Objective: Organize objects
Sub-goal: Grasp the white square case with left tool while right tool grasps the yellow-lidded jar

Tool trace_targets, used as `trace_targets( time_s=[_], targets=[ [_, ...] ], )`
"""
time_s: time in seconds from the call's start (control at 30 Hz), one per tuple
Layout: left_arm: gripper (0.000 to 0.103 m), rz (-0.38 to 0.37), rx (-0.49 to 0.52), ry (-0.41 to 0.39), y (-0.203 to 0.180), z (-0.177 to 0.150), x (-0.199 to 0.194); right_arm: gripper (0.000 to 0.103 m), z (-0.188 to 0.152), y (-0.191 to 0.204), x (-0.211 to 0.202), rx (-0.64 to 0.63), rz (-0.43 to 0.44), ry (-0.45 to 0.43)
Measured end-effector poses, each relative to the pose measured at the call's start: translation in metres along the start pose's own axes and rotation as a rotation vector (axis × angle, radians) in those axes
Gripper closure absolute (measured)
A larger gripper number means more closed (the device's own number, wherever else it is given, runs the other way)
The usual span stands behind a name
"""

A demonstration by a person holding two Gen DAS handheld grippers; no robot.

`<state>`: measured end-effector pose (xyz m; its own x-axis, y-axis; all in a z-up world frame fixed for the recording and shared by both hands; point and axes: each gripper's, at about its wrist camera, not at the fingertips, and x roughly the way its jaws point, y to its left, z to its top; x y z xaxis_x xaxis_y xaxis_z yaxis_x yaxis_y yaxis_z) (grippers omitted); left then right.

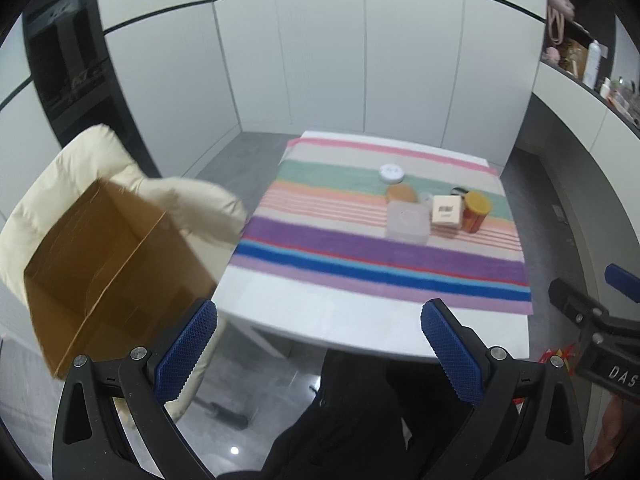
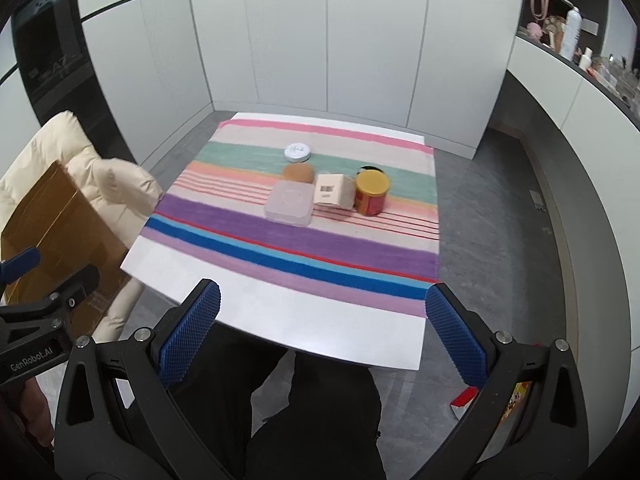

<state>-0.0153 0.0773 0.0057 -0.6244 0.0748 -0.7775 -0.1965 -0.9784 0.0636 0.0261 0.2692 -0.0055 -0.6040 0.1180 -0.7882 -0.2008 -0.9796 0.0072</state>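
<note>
A small group of objects sits on a striped cloth point(image 2: 248, 236) over a white table point(image 2: 320, 320): a clear lidded plastic box point(image 2: 289, 203), a cream carton point(image 2: 331, 192), a red can with a yellow lid point(image 2: 370, 193), a brown round object point(image 2: 298, 173), a white round tin point(image 2: 297, 152) and a dark round item point(image 2: 369, 168) behind the can. In the left wrist view the same box point(image 1: 407, 221), carton point(image 1: 445, 210) and can point(image 1: 475, 211) lie far ahead. My left gripper point(image 1: 318, 354) and right gripper point(image 2: 322, 336) both hang open and empty before the table's near edge.
An open cardboard box point(image 1: 108, 268) rests on a cream padded jacket over a chair point(image 1: 60, 184), left of the table. A person's dark-trousered legs point(image 2: 312, 420) are below the grippers. A cluttered shelf point(image 2: 576, 44) runs along the right wall. Red packaging point(image 2: 464, 398) lies on the floor.
</note>
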Motion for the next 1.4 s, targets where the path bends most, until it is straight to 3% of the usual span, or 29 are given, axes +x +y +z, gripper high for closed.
trace_targets(
  time_s=[0.2, 0.4, 0.53, 0.63, 0.93, 1.4],
  targets=[
    [0.0, -0.049, 0.016, 0.02, -0.024, 0.022, 0.023, 0.0, 0.004, -0.017, 0.013, 0.024, 0.014, 0.006],
    [0.0, 0.008, 0.047, 0.046, -0.048, 0.046, 0.065, 0.0, 0.02, -0.035, 0.053, 0.017, 0.0, 0.03],
    [0.0, -0.003, 0.097, 0.073, -0.064, 0.056, 0.097, 0.0, 0.028, -0.051, 0.083, 0.032, -0.01, 0.056],
    [0.0, -0.046, 0.084, 0.112, -0.07, 0.059, 0.125, 0.0, 0.036, -0.064, 0.107, 0.041, -0.021, 0.073],
    [0.0, -0.031, 0.148, 0.138, -0.106, 0.065, 0.195, 0.0, 0.05, -0.089, 0.19, 0.034, -0.031, 0.11],
    [0.0, -0.101, 0.184, 0.221, -0.147, 0.057, 0.302, 0.003, 0.059, -0.105, 0.301, 0.037, -0.027, 0.156]
  ],
)
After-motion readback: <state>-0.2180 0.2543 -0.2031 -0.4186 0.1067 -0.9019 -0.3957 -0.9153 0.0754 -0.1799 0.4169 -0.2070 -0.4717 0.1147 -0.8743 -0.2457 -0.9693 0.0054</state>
